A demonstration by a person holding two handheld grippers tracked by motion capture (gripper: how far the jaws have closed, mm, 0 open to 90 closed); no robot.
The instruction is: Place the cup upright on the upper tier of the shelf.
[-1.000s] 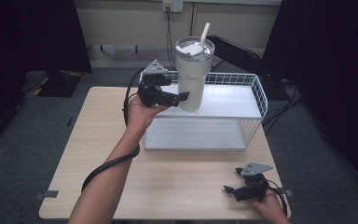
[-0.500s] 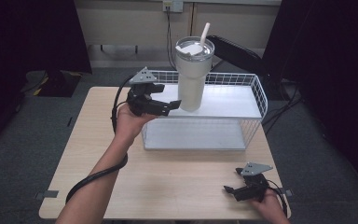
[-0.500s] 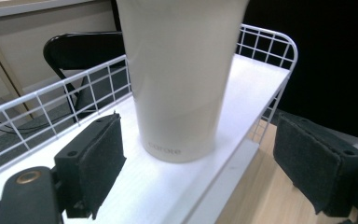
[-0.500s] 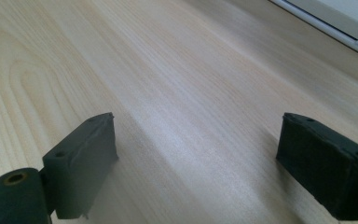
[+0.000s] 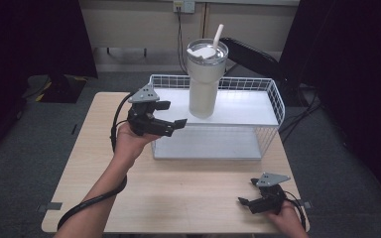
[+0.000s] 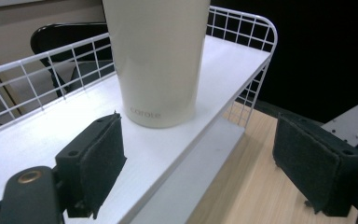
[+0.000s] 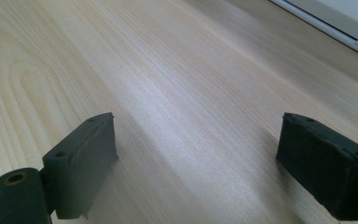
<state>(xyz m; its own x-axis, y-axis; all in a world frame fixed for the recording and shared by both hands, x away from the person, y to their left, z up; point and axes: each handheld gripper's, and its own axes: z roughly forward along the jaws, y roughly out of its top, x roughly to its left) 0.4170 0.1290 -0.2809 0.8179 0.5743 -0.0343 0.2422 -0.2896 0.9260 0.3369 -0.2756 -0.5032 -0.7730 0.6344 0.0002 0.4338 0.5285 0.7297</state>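
Observation:
A tall cream tumbler with a lid and straw stands upright on the top shelf of a white wire rack. In the left gripper view the tumbler rises just beyond the jaws. My left gripper is held open at the rack's left front corner, a short way from the tumbler, with nothing between its pads. My right gripper rests open near the table's front right edge, its pads spread over bare wood.
The rack has a lower shelf and wire sides. The wooden table extends left and in front of the rack. A dark chair stands behind the rack. A cable trails from the left gripper.
My left gripper has drawn back from the tumbler, moving left and toward the person, away from the shelf. The tumbler stays on the top shelf. The right gripper has not moved.

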